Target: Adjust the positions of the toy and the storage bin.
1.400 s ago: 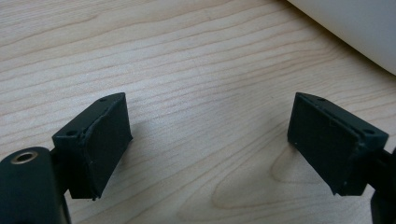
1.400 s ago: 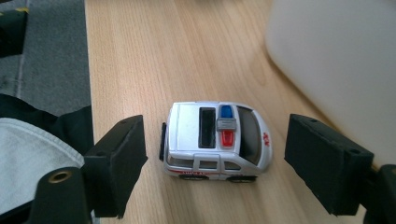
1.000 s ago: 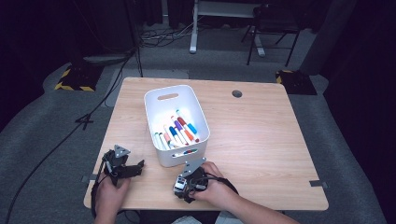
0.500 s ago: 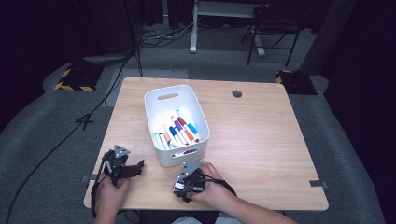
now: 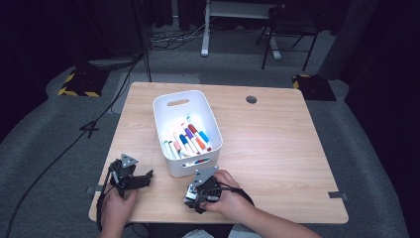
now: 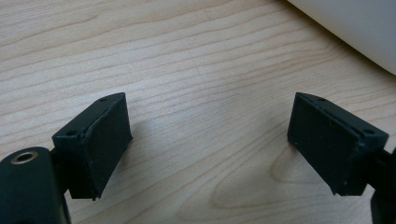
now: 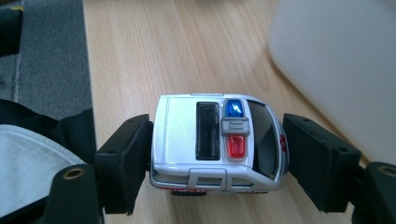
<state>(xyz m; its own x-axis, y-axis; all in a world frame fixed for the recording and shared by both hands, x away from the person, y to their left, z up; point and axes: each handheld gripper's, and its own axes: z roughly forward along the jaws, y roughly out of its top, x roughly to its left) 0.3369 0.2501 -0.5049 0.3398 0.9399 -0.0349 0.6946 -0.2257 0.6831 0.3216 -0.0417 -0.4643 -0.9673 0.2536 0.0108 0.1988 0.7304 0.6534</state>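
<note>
Right gripper view first: right gripper [image 7: 217,128], fingers [image 7: 128,154] just closed in and now pinching a white toy car [image 7: 182,135] end to end, blue and red roof lights facing up. Seemingly down on its wheels on the counter [image 7: 177,46], just beside the white bin [image 7: 341,70]. Reads as a grip made, so probably ready to lift, maybe over to that bin of markers [image 5: 190,139]. Over to the left gripper [image 6: 208,135]: fingers wide apart, nothing between, low over bare wood near the bin's corner. Worth watching for a slip off the rounded bumper.
</note>
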